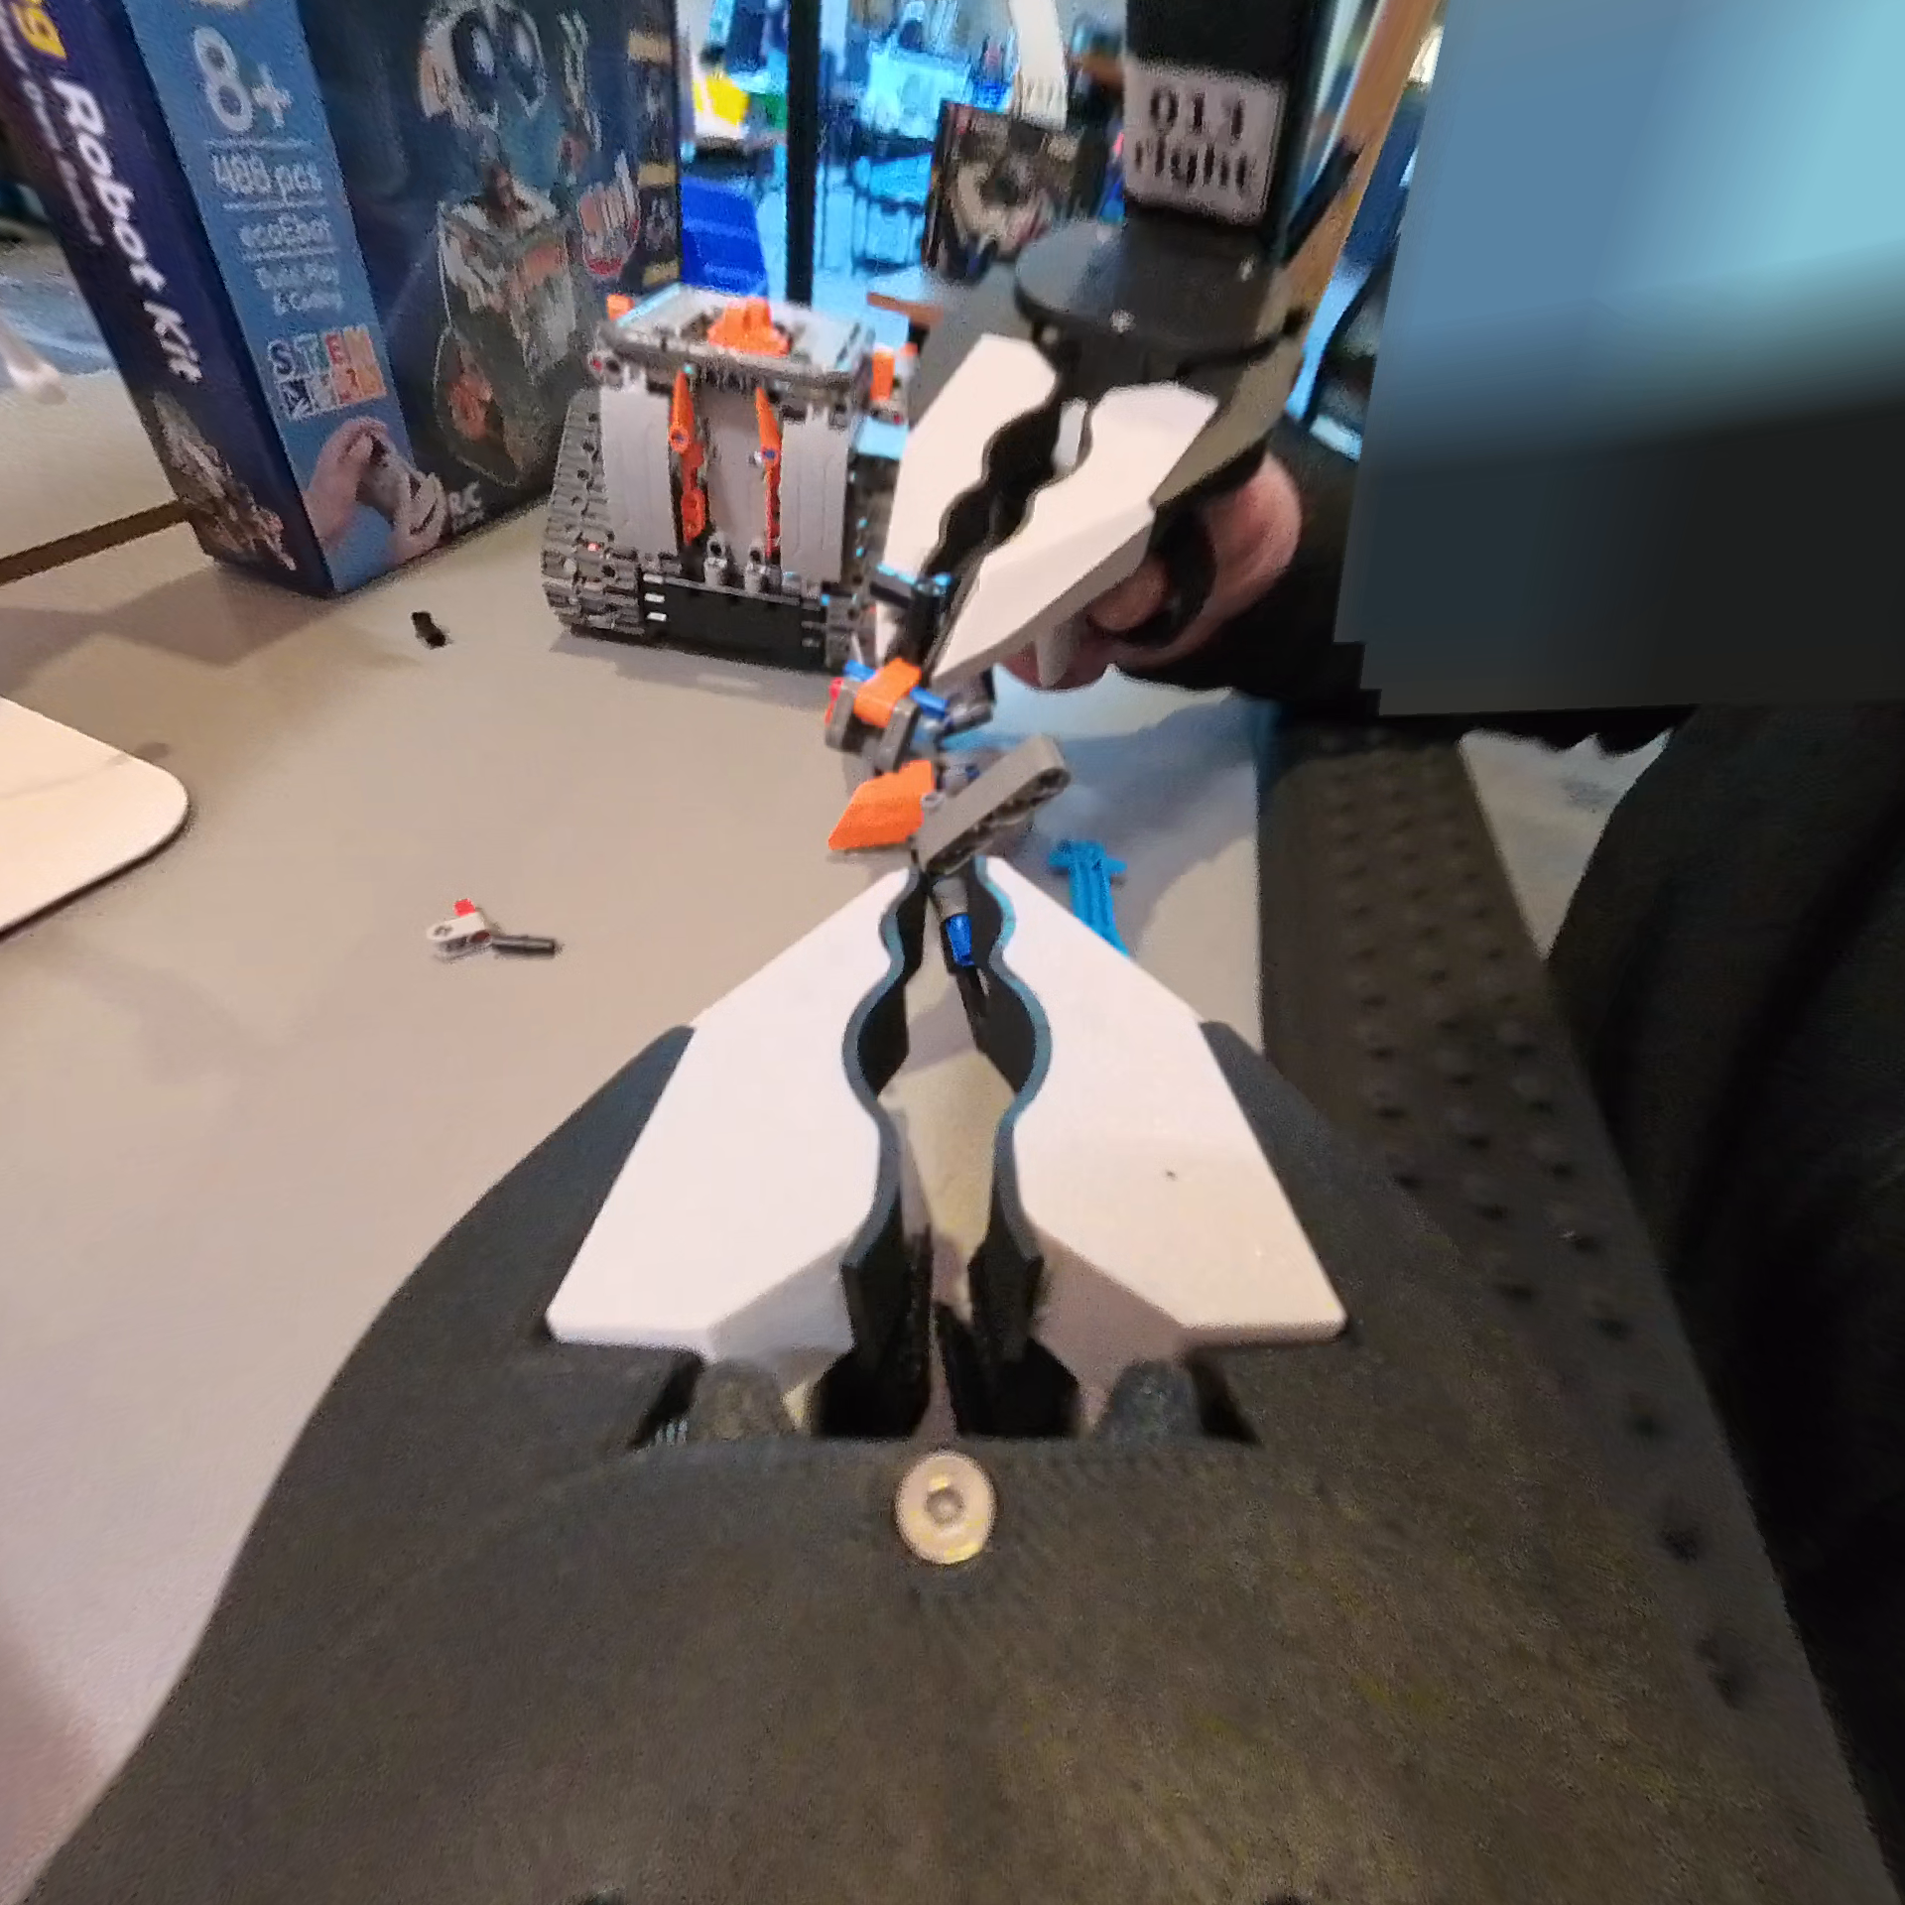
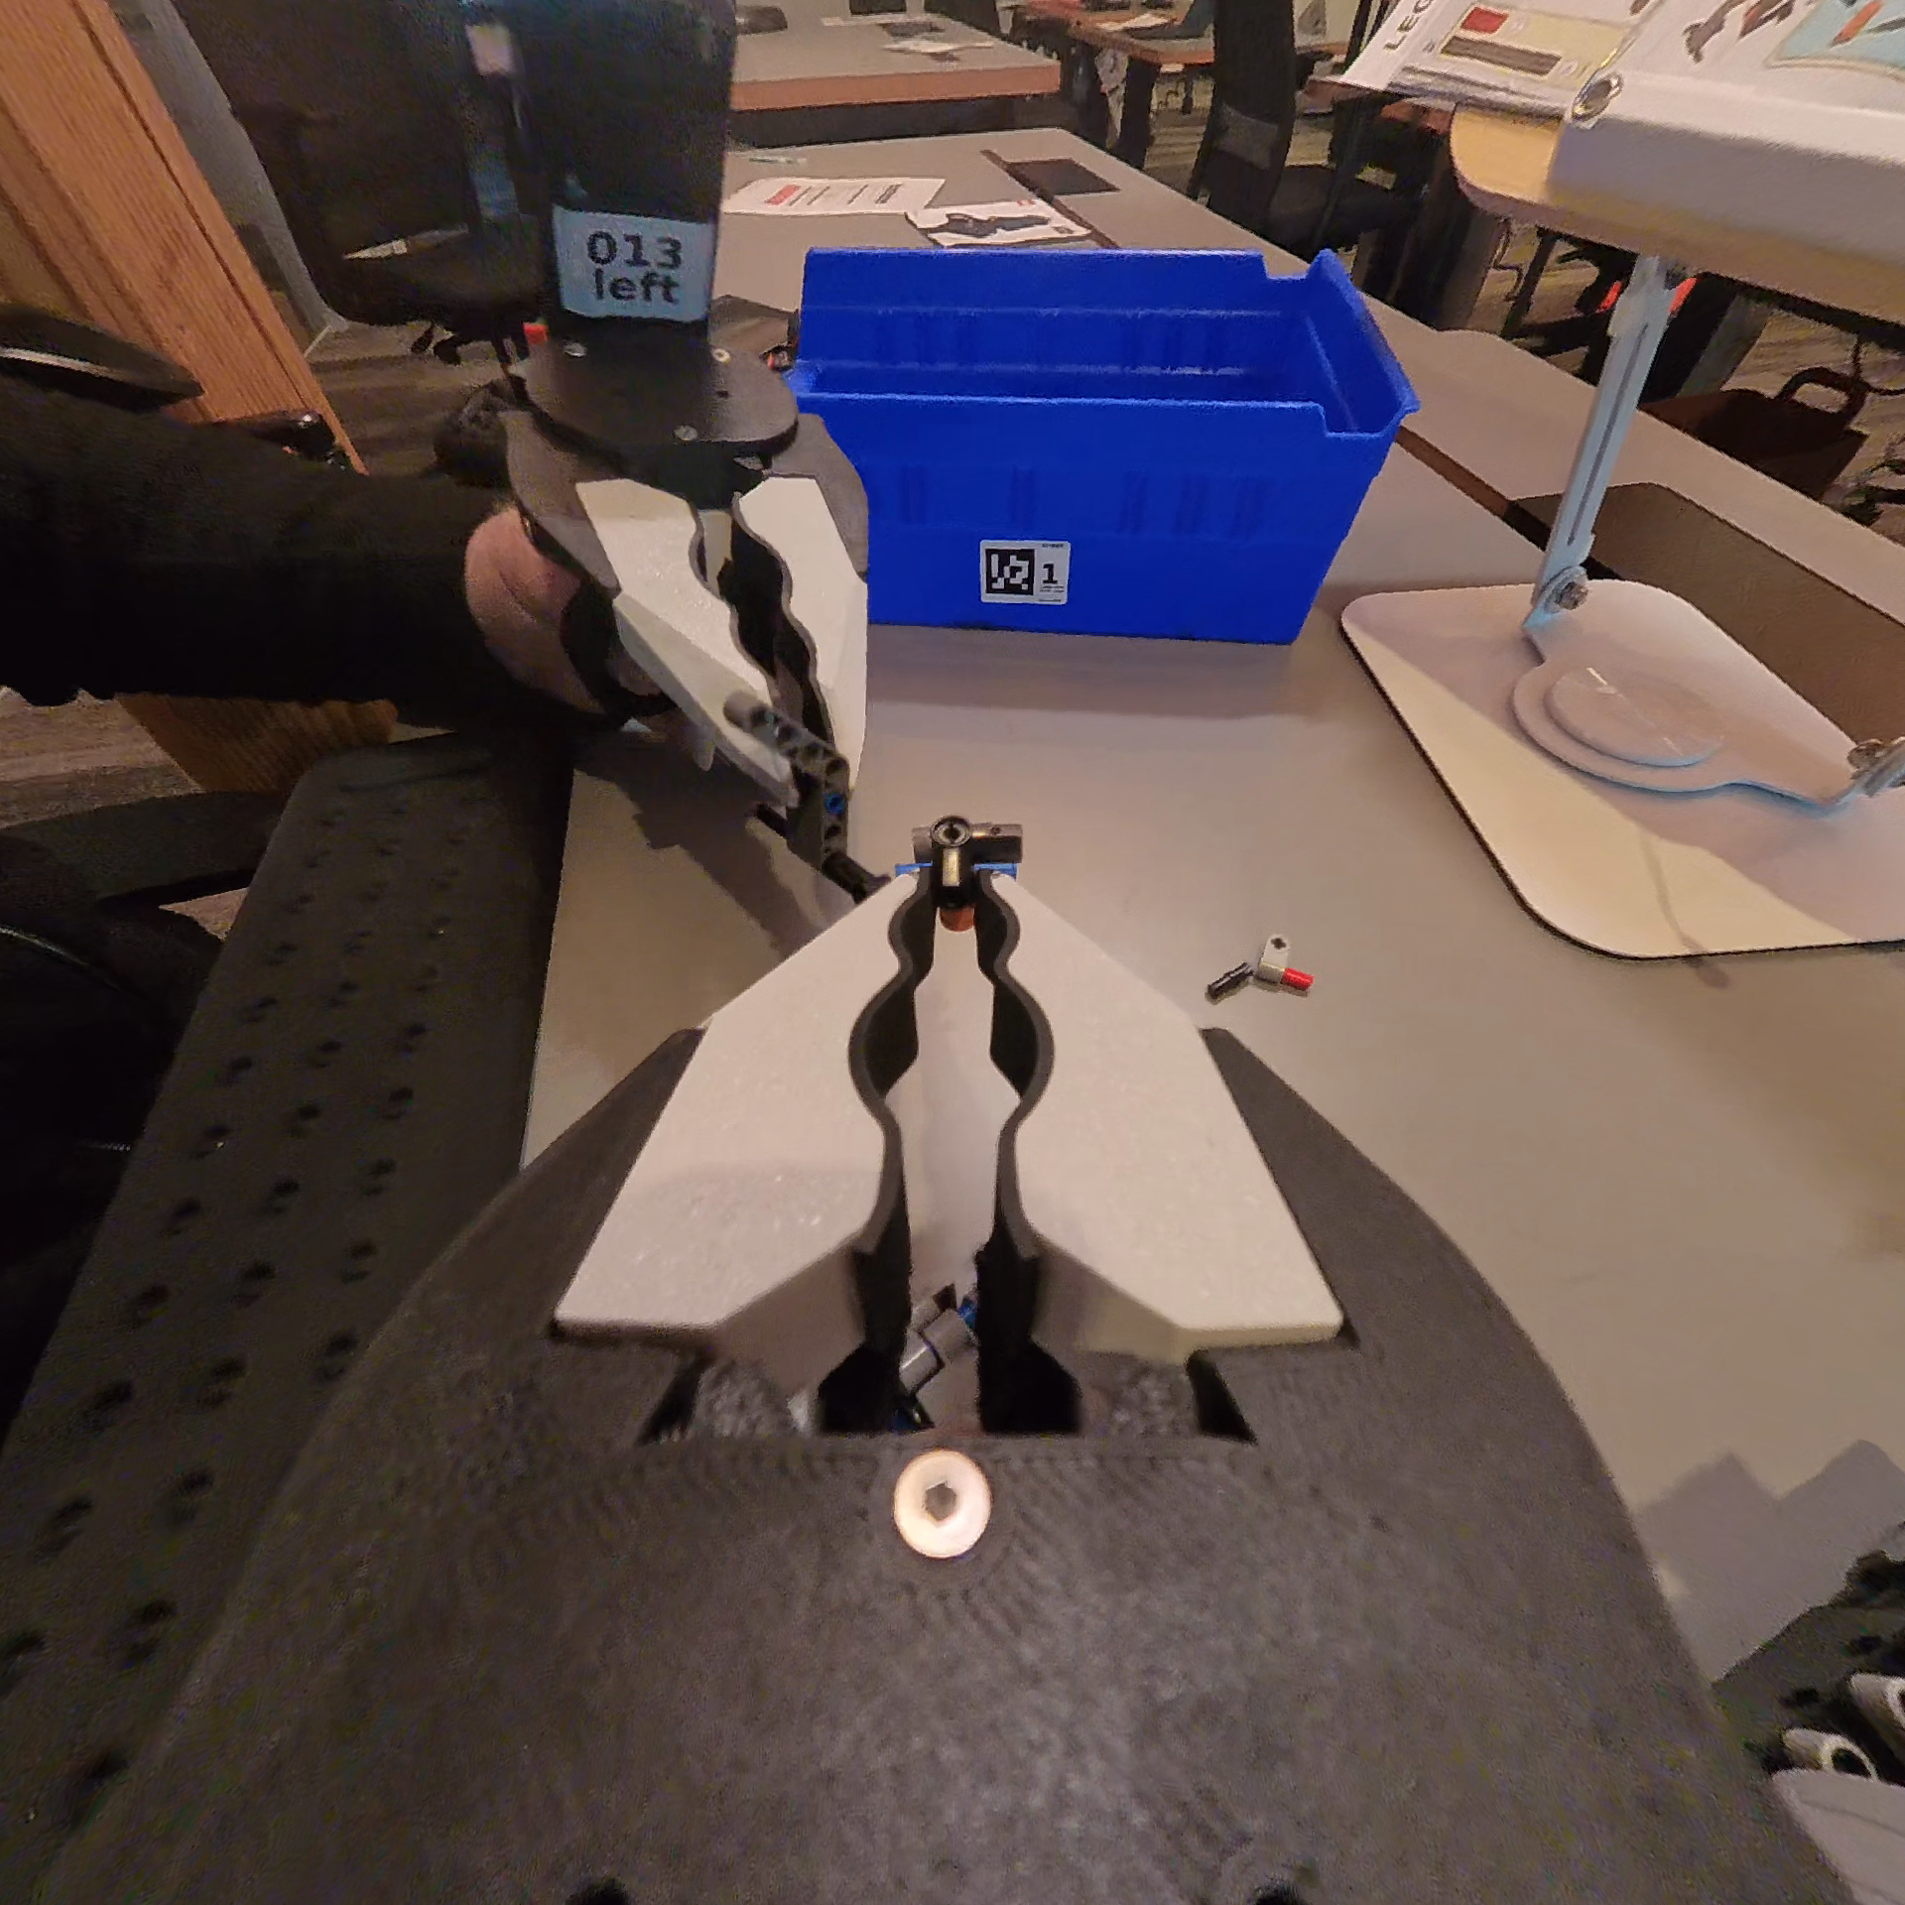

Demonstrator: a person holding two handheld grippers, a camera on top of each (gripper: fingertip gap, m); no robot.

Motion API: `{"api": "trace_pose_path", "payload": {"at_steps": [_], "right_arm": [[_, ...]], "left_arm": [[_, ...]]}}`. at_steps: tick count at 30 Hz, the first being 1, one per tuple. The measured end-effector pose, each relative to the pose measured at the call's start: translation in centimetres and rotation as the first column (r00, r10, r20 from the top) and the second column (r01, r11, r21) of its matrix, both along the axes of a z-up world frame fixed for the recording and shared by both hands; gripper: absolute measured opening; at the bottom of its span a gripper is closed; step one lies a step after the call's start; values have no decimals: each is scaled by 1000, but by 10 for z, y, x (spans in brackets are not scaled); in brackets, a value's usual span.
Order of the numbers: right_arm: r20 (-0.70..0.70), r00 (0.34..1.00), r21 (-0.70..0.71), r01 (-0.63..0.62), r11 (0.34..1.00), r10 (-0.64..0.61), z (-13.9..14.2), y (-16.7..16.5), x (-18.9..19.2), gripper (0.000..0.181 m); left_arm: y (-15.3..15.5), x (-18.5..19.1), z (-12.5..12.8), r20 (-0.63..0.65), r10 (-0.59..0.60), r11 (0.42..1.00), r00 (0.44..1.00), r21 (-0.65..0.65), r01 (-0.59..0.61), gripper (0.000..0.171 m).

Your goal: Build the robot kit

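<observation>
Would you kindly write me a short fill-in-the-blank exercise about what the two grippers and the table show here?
1. The left gripper is shut on a grey ____ with holes.
2. The bin behind the grippers is ____ in colour.
3. The tracked toy robot stands beside a printed cardboard ____.
4. The right gripper is ____ on a small brick assembly.

Missing words: beam; blue; box; shut
</observation>
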State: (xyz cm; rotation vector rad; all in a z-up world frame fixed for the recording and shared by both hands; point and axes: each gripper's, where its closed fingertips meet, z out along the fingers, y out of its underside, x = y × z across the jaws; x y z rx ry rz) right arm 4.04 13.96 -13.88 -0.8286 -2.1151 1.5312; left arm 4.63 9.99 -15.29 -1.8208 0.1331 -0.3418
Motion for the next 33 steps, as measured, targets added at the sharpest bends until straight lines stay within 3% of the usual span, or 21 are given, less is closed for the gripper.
{"api": "trace_pose_path", "payload": {"at_steps": [7, 33], "right_arm": [[-18, 1000, -8, 20, 1000, -20, 5, 3, -1, 5], [-26, 997, 48, 76, 996, -74, -3, 9, -7, 5]], "left_arm": [[-2, -6, 13, 81, -46, 995, 996, 89, 39, 7], [20, -9, -2, 42, -40, 999, 998, 27, 39, 7]]}}
